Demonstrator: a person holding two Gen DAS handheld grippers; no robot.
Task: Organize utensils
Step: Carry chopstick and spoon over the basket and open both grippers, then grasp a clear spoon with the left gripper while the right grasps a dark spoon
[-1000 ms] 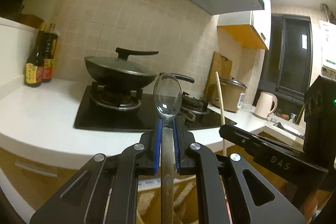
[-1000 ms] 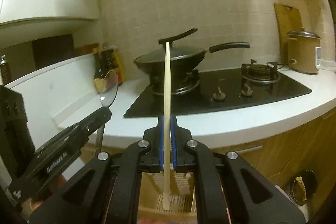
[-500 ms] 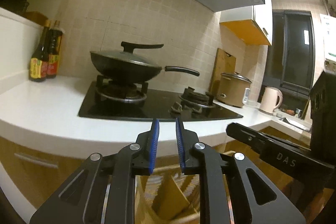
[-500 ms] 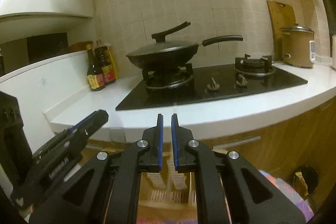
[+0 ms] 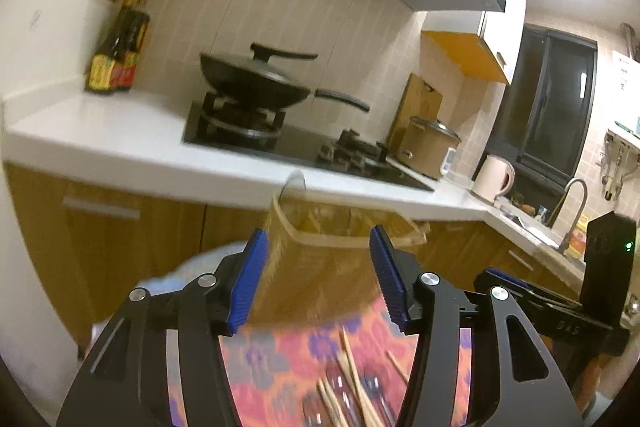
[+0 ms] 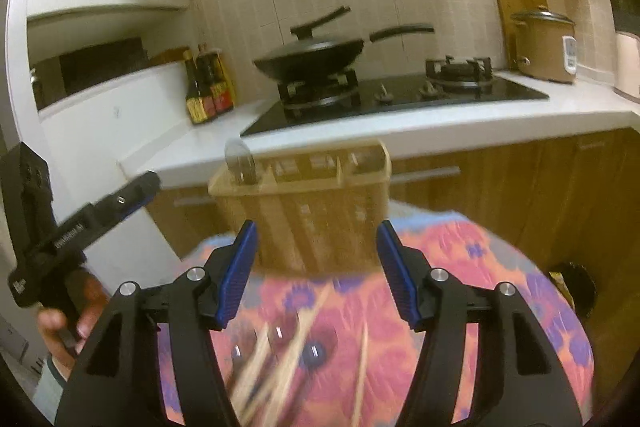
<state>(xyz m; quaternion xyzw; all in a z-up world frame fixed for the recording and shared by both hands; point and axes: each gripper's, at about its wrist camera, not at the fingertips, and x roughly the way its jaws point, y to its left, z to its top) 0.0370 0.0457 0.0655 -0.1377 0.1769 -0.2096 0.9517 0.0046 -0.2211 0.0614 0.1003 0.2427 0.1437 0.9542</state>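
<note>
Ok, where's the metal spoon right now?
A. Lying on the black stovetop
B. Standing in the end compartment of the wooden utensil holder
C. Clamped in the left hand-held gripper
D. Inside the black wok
B: the metal spoon's bowl sticks up out of the end compartment of the slatted wooden utensil holder, while the left hand-held gripper and right hand-held gripper both stand open and hold nothing.

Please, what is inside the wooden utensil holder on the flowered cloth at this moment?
In the wooden utensil holder, a metal spoon bowl sticks up from the leftmost compartment. The other compartments look blurred; their walls hide whatever sits lower, so a chopstick inside cannot be confirmed.
</note>
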